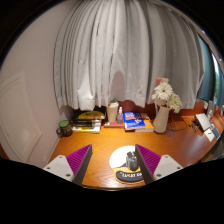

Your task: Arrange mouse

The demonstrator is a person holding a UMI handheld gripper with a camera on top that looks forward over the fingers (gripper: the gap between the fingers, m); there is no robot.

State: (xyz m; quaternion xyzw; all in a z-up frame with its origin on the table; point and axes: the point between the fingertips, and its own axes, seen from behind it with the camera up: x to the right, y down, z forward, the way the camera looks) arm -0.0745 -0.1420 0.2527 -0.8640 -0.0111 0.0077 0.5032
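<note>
- Between the spread jaws, a mouse [131, 159] is seen on a round mouse pad [125, 160], untouched by the gripper [113, 160].
- Beyond, on the wooden counter [100, 150], a vase of white flowers [163, 106] and books [133, 120] are noted.

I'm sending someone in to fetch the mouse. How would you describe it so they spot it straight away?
Start at the wooden desk under the white curtains. At its front edge lies a round black mouse pad, between the open jaws of the gripper. The mouse sits on the white patch just above it, the only small dark grey rounded thing there.
</note>
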